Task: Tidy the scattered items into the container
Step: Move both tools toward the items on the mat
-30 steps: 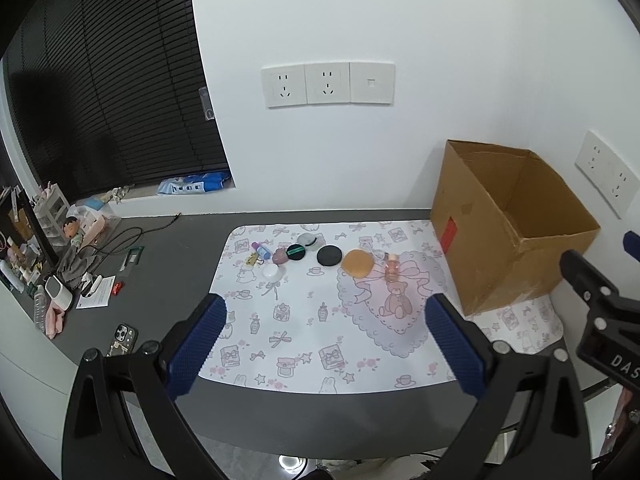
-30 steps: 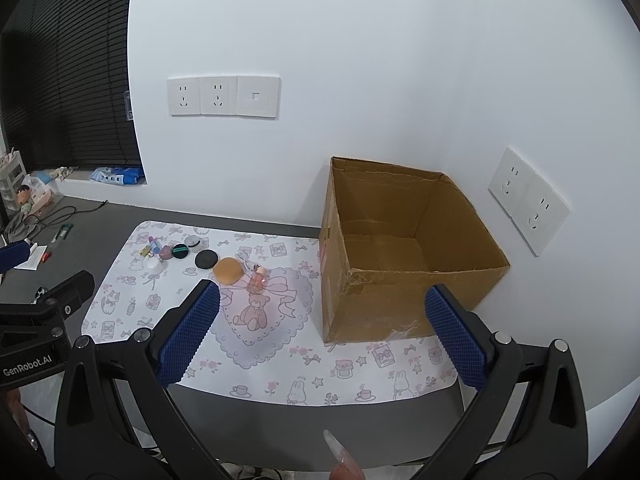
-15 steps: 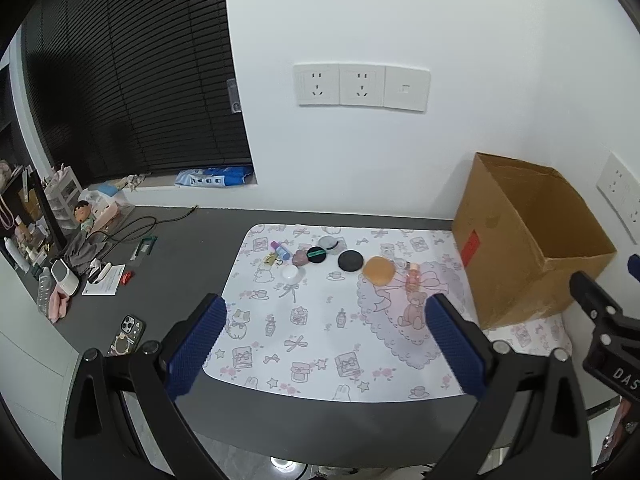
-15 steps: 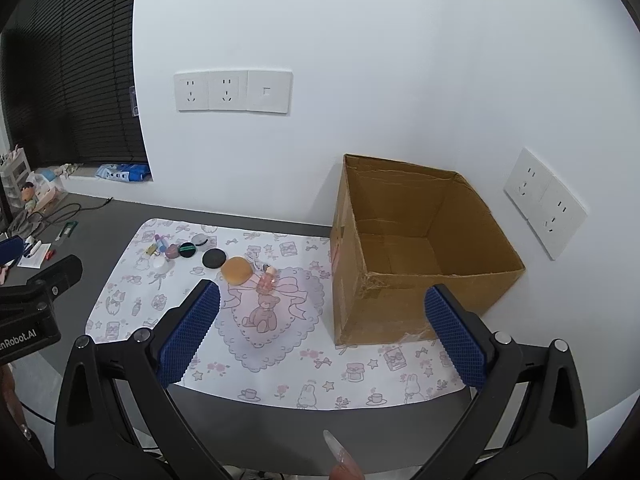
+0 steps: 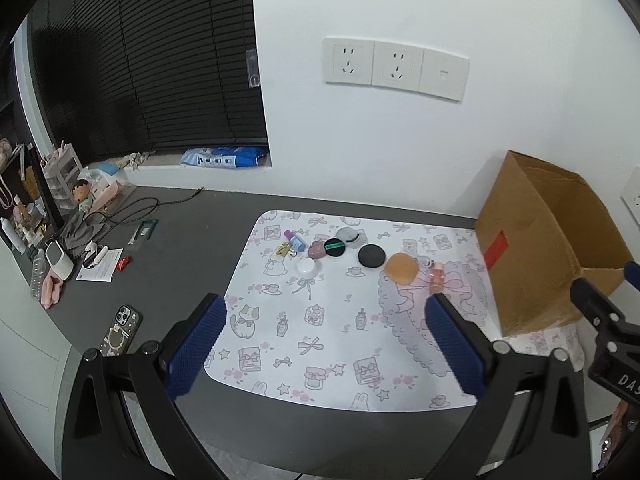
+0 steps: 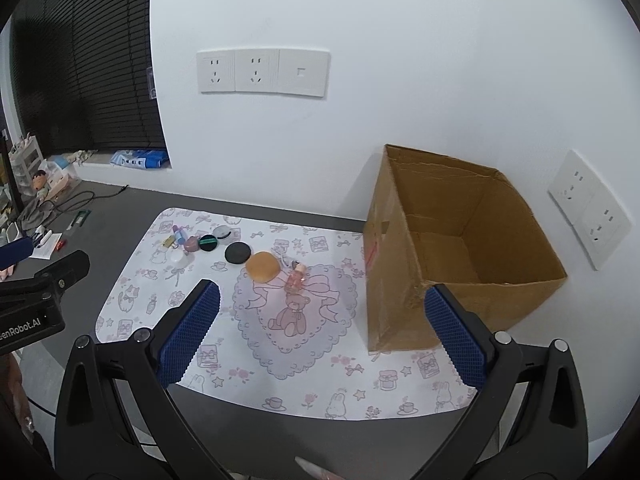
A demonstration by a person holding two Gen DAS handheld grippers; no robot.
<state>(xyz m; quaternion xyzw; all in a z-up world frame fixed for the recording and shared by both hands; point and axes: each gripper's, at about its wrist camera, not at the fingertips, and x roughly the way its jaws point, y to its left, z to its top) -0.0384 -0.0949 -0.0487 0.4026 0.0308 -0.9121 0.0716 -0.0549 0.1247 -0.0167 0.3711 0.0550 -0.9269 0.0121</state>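
From where I watched, the mat (image 5: 320, 320) lay on the table (image 5: 180, 264), and the cardboard box (image 6: 460, 248) stood on the mat's right end, against the wall. The small items sat in a loose row along the mat's far half: the round sponge (image 6: 262, 267) just left of the small bottle (image 6: 296, 278), the flat round compact (image 6: 237, 252) left of the sponge, and a tight cluster further left around the small jar (image 5: 307, 267). A phone (image 5: 122, 330) lay on the table left of the mat, nearer me.
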